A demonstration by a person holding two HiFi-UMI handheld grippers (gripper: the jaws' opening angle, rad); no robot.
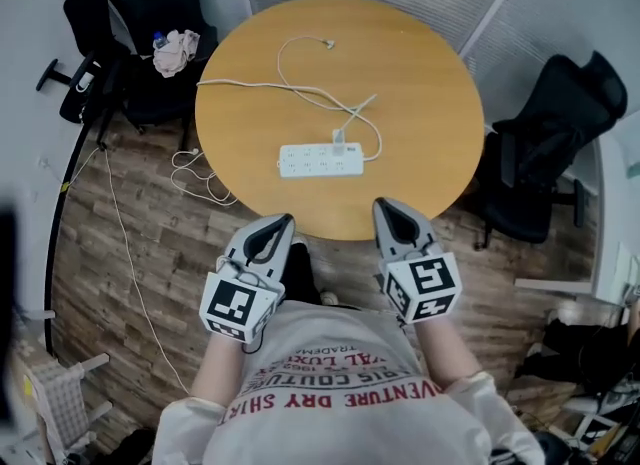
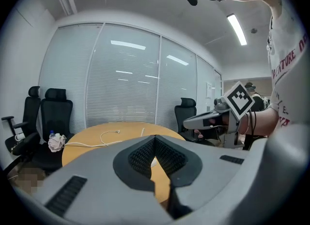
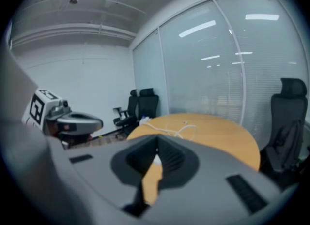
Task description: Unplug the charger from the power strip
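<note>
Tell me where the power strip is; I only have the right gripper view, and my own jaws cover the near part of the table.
Observer: The power strip lies flat by the table's near edge, ahead of the gap between the left gripper and right gripper.
Operator: Which end holds the charger?
Observer: The charger sits in the strip's right half, on the right gripper's side.
Operator: And the left gripper's jaws?
Observer: Together, with nothing between them.
</note>
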